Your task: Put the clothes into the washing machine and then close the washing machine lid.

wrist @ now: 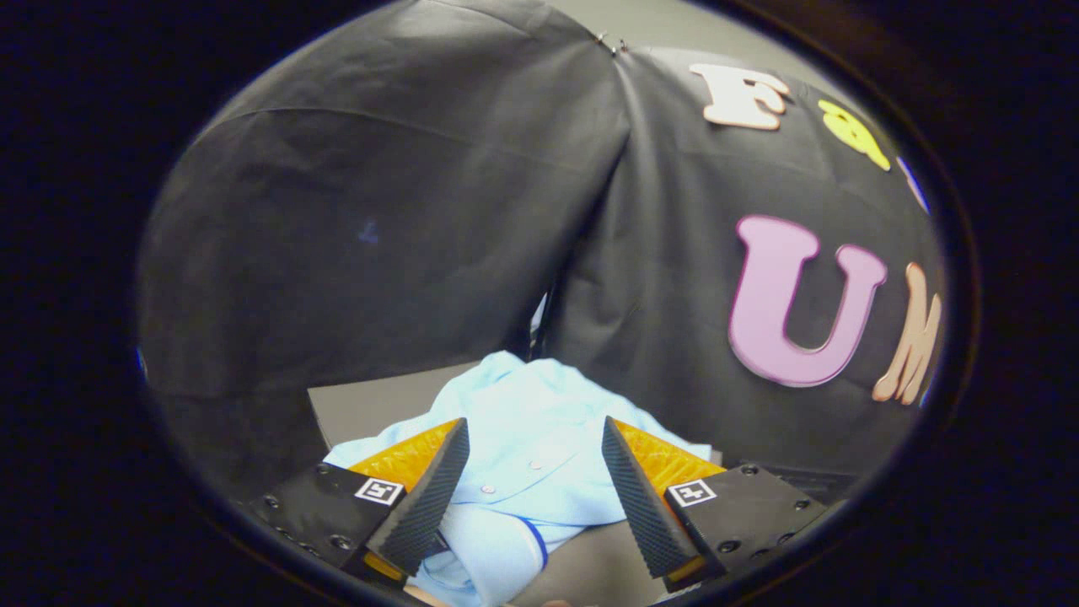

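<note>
1. Gripper view: the gripper (534, 485) has its two fingers (426, 497) spread wide apart, clamped on nothing.
2. A crumpled light-blue shirt (539, 430) with small buttons lies on a dark table (371, 409), between the fingers and reaching beyond them to the far side.
3. Its near folds, edged with a blue line, sit close between the finger bases.
4. Black cloth hangs behind the table.
</note>
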